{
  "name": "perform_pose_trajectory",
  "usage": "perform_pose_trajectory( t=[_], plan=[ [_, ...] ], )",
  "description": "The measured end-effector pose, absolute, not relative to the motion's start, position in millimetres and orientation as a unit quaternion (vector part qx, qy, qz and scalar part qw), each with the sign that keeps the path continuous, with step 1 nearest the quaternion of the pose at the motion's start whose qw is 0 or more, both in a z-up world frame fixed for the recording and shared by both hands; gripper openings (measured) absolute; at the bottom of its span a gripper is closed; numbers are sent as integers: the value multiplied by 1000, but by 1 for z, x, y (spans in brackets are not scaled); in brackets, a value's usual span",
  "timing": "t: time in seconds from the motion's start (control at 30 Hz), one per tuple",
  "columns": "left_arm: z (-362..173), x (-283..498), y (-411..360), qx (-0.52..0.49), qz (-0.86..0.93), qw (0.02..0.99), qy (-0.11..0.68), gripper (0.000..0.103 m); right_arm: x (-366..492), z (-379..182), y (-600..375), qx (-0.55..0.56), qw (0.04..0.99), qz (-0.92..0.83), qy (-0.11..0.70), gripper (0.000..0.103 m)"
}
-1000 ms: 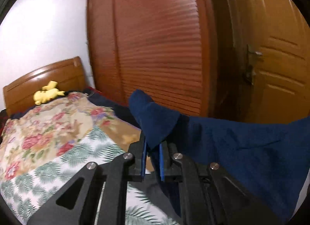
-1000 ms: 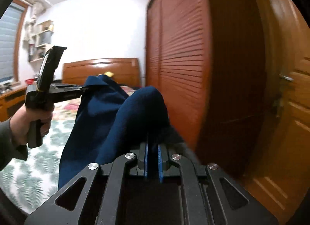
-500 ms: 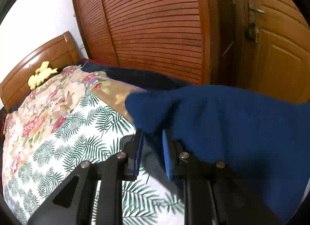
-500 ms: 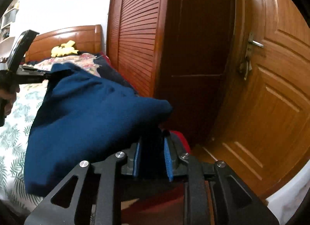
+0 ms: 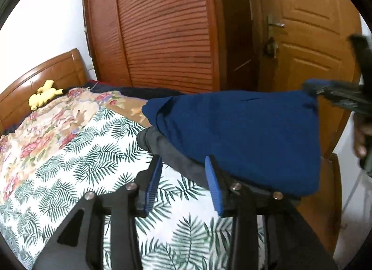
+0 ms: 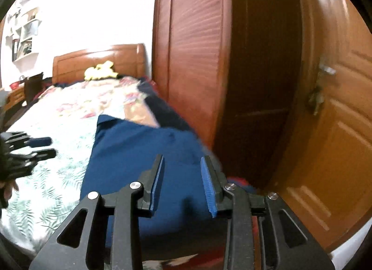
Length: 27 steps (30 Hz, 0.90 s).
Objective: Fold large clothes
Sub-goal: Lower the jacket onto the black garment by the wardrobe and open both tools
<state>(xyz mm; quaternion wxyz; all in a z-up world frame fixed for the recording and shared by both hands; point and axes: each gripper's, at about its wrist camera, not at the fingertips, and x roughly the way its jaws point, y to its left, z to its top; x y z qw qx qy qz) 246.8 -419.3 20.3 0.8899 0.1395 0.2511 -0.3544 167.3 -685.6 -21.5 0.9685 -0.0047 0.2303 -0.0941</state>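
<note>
A dark blue garment lies spread over the right side of the bed, on top of a dark grey cloth. My left gripper hovers just short of the garment's near edge. Its jaws are opening, with only the leaf-print sheet and the grey cloth's edge seen between them. My right gripper stands over the blue garment by the bed's edge, jaws opening. The cloth lies under and between its pads, which do not press on it. Each view shows the other gripper: the right gripper at the garment's far corner, the left gripper at the left.
The bed carries a palm-leaf sheet and a floral quilt. A yellow plush toy rests by the wooden headboard. Louvred wardrobe doors run along the bed's far side, beside a wooden door. Something red lies on the floor.
Both grippers were shut on raised corners of the blue garment. They have come down, the garment now lies on the bed, and both sets of jaws have parted from it.
</note>
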Motion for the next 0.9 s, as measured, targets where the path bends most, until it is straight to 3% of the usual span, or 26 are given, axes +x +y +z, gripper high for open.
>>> perform_pose_trajectory(
  t=[0.33, 0.5, 0.73, 0.9],
  plan=[
    [48, 202, -357, 115, -348, 905, 215, 46, 208, -85, -704, -13, 931, -138, 338, 33],
    [54, 190, -330, 113, -334, 914, 202, 54, 199, -82, -696, -12, 931, -165, 324, 33],
    [58, 177, -283, 82, -307, 927, 198, 55, 172, -48, -649, -9, 953, -142, 268, 34],
    [55, 162, -243, 68, -265, 939, 206, 55, 155, -33, -593, 9, 966, -77, 246, 52]
  ],
)
